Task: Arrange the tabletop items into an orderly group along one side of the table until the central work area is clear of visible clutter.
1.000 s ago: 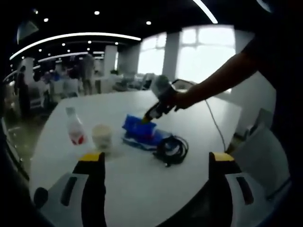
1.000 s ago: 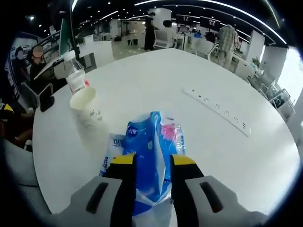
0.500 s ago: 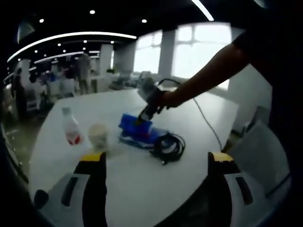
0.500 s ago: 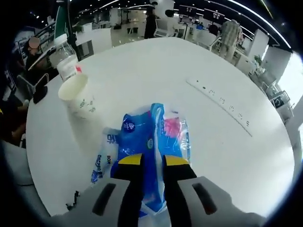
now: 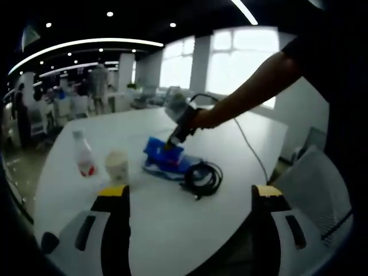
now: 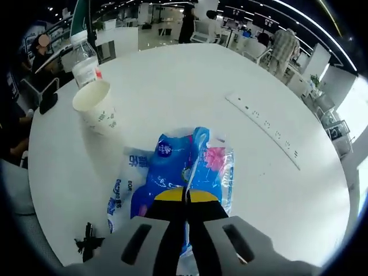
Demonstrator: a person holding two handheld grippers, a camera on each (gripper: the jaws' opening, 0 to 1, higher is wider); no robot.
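Observation:
Near the middle of the round white table [image 6: 172,75] lies a blue tissue packet [image 6: 175,172], and my right gripper [image 6: 187,196] is shut on its upper fold. A second flat blue-and-white packet [image 6: 122,185] lies under it. To the left stand a white paper cup [image 6: 96,107] and a clear bottle [image 6: 84,60] with a red label. In the left gripper view my left gripper [image 5: 190,192] hovers wide open over the near table edge, holding nothing. Beyond it are the bottle [image 5: 84,161], the cup [image 5: 117,166], the packet [image 5: 163,156] and the right gripper [image 5: 171,145] in a hand.
A coiled black cable [image 5: 202,178] lies right of the packets. A long white power strip [image 6: 261,130] runs across the far right of the table. A small dark object [image 6: 48,103] sits at the left edge. Chairs [image 5: 313,184] and people stand around the table.
My right gripper's jaws have closed from a narrow gap onto the blue packet's fold. The left view has shifted only slightly; the left gripper stays open.

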